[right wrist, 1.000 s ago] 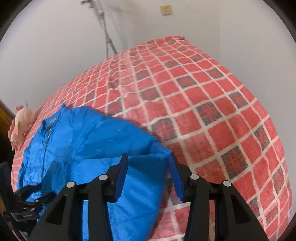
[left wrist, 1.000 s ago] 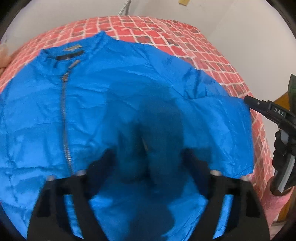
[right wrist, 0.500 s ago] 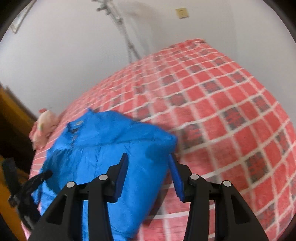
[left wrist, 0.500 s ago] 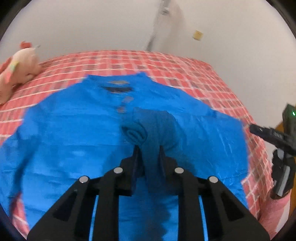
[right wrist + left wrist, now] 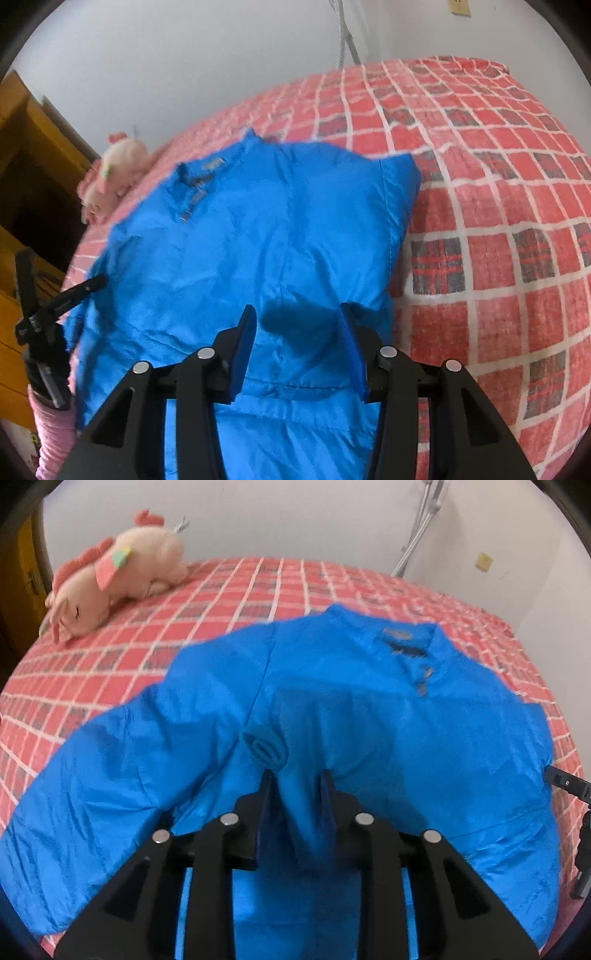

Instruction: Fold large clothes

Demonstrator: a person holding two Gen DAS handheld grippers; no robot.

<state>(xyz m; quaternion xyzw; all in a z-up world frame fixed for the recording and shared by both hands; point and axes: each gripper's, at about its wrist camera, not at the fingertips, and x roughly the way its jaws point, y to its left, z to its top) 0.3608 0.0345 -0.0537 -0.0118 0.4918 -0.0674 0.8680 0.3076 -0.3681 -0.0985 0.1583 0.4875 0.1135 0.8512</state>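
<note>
Jacket: a blue jacket (image 5: pixel 369 709) lies spread on the bed (image 5: pixel 229 590), collar toward the far wall; its lower hem is cut off behind the tongs in both views.
Left tongs: the left tongs (image 5: pixel 295 786) are drawn narrow, pinching a bunched sleeve (image 5: pixel 291 775) whose rolled cuff (image 5: pixel 264 747) pokes out just beyond the fingers.
Right tongs: the right tongs (image 5: pixel 297 332) stand wide apart above the jacket's right side; whether they touch the cloth cannot be told.
Zipper: only a short stretch below the collar (image 5: pixel 424 681) shows, and it is blurred.
Bed: covered in a red checked sheet; its near edge is hidden under the jacket.
Soft toy: a pink soft toy (image 5: pixel 114 572) lies at the far left corner, well apart from the jacket.
Label: the neck label (image 5: pixel 214 164) is too blurred to read.
</note>
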